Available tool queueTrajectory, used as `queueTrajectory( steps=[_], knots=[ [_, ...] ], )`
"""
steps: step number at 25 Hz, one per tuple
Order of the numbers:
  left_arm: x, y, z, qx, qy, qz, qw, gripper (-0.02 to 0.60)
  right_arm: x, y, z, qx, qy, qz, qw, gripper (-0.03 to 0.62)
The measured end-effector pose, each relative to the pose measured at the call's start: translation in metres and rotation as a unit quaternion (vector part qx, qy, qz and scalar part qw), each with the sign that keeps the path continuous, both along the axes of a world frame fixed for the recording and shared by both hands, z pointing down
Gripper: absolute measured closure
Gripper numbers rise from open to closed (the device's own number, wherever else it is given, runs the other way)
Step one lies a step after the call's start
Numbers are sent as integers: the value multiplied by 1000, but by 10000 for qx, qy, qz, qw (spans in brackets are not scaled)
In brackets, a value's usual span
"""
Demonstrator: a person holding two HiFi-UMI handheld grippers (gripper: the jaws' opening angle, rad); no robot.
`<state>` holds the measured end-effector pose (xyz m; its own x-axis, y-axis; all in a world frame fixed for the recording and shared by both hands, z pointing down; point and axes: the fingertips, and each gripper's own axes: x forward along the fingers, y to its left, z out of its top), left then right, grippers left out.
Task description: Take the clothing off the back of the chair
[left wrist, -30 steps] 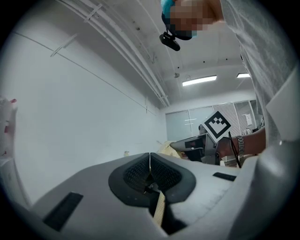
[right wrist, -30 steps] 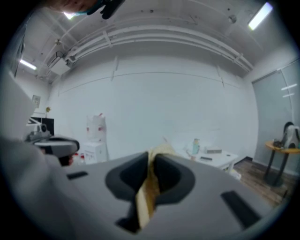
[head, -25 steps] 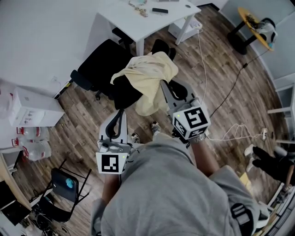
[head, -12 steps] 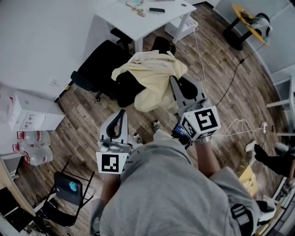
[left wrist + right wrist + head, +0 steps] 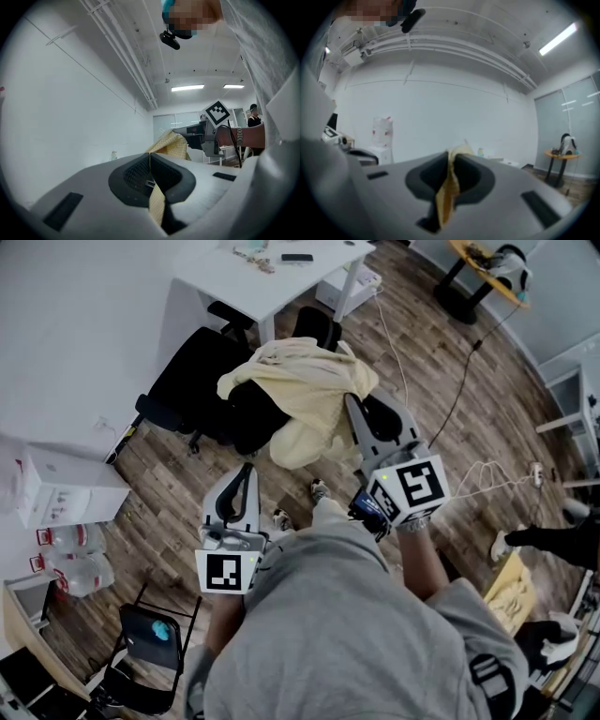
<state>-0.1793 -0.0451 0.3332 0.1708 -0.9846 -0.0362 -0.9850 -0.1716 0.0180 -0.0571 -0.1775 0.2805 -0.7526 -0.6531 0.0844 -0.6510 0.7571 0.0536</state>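
Wooden floor (image 5: 164,474) lies under me. Nearest, my left gripper (image 5: 150,159) and right gripper (image 5: 450,159) each have fingers pinched tight on the yellow clothing (image 5: 305,395). It drapes the chair (image 5: 202,376) back at twelve o'clock, so lifting it clear remains.

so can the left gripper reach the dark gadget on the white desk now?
Probably not: the left gripper is shut on the yellow garment, and the black chair stands in between.

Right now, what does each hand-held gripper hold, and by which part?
Both hold the yellow garment. The left hand-held gripper pinches a narrow strip of its cloth; the right hand-held gripper pinches a bunched fold at its edge.
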Motion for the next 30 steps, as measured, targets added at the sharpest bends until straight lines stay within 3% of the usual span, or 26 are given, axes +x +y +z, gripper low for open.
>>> queueTrajectory(
  steps=[15, 30],
  knots=[
    [13, 13, 3, -26, -17, 523, 9986, 543, 27, 24, -3, 47, -78, 505, 9987, 536],
    [54, -3, 9, -71, 7, 1203, 9927, 543, 72, 34, 0, 73, 17, 898, 9959, 536]
  ],
)
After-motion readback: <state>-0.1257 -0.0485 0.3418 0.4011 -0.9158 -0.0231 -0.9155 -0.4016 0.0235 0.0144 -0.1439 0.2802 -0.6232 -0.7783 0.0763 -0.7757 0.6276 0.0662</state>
